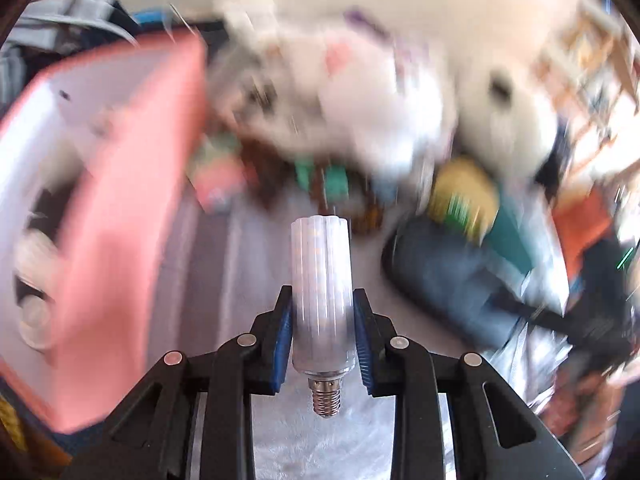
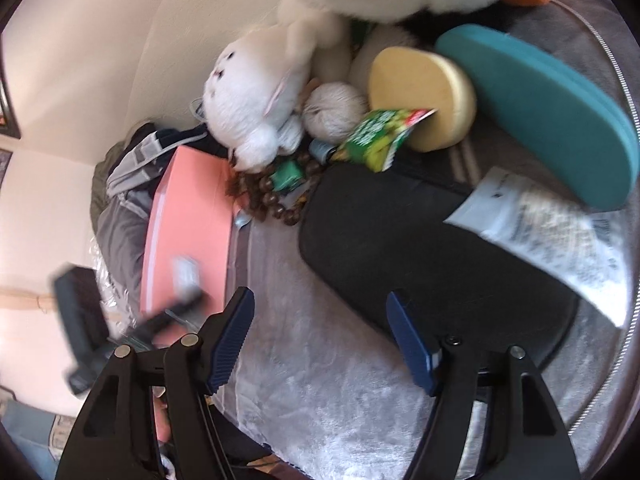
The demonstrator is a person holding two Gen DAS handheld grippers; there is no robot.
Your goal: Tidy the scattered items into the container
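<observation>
Mid-carry: left tongs (image 1: 323,346) pinched a frosted cylindrical screw-base bulb (image 1: 322,296); right tongs (image 2: 320,340) spread, empty; next, release over the pink box (image 1: 120,216)

Left gripper (image 1: 322,344), bottom centre of the left wrist view: black arms rising from the lower edge, blue pads (image 1: 280,344) closed in on both sides of a white LED bulb (image 1: 321,292), gripped low on its body, screw base pointing back toward the camera. Right gripper (image 2: 320,340), bottom of the right wrist view: blue pads (image 2: 230,344) spread wide apart, nothing between them, tips angled toward frame centre.
</observation>
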